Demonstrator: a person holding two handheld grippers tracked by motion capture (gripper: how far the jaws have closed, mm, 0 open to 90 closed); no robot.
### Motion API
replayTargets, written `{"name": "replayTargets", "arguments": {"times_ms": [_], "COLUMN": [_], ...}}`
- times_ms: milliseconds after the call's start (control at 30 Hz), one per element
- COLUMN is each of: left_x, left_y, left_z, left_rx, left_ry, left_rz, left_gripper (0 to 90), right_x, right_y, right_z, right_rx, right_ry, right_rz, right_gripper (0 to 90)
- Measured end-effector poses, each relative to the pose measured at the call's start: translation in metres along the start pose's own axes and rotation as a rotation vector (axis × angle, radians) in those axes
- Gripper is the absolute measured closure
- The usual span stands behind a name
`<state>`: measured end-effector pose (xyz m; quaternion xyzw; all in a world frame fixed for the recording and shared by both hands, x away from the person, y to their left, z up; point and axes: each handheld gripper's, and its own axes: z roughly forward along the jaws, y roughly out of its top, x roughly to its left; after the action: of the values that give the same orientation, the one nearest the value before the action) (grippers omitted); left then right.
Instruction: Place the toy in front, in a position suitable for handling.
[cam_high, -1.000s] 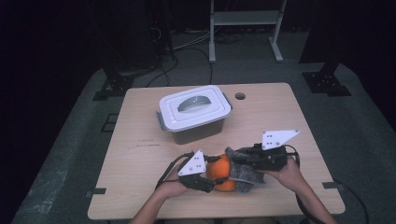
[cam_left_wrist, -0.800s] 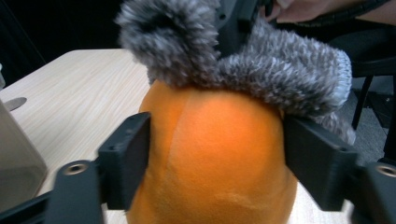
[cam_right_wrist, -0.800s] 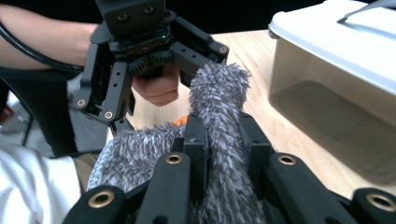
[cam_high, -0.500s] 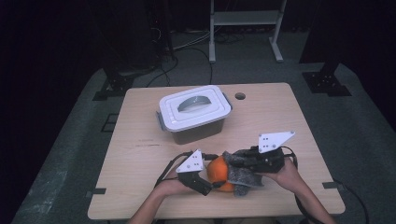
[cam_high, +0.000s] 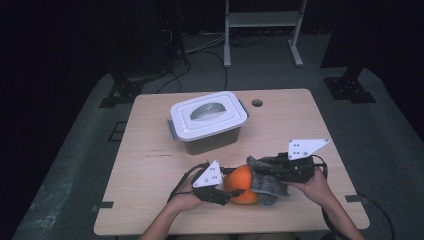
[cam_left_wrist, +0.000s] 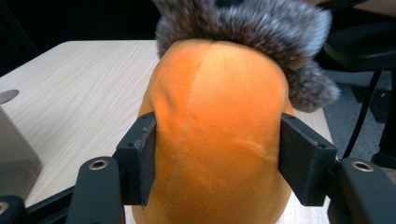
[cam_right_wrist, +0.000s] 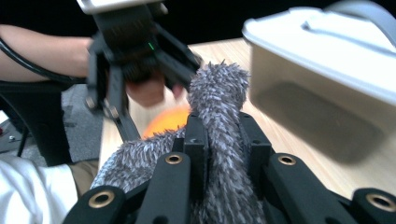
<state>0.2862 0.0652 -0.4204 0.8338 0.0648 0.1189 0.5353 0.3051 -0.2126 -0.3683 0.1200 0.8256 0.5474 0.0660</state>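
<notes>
The left gripper (cam_left_wrist: 217, 158) has just been closing, and its jaws now sit against both flanks of the orange plush ball (cam_left_wrist: 219, 135), the pads touching or nearly touching the fabric with no plain dent in it; a second ago they stood looser around it. The ball lies at the near edge of the tabletop (cam_high: 150, 165), between the two hands, with a grey furry cover (cam_high: 265, 182) draped over its right side. The right gripper (cam_right_wrist: 223, 140) is unchanged, clamped narrow on a fold of that fur. Neither hand has shifted place. Judging from this, the ball is now being braced on one side so that the fur can be worked along it from the other. The lidded white box (cam_high: 207, 120) stands apart, farther back.
</notes>
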Motion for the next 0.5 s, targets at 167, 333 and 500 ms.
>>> {"name": "replayTargets", "arguments": {"times_ms": [167,333,500], "left_x": [0.004,0.009,0.006], "left_y": [0.001,-0.003,0.000], "left_z": [-0.010,-0.015,-0.009], "left_rx": [-0.029,-0.024,-0.022], "left_ry": [0.015,0.019,0.030], "left_rz": [-0.024,-0.045,-0.033], "left_gripper": [36.4,36.7,36.6], "right_x": [0.005,-0.009,-0.003], "right_y": [0.005,-0.012,-0.004], "right_z": [0.015,0.008,0.010], "right_rx": [0.042,0.038,0.017], "right_ry": [0.015,-0.022,-0.010], "right_rz": [-0.036,0.036,0.011], "right_gripper": [76.2,76.2,76.2]}}
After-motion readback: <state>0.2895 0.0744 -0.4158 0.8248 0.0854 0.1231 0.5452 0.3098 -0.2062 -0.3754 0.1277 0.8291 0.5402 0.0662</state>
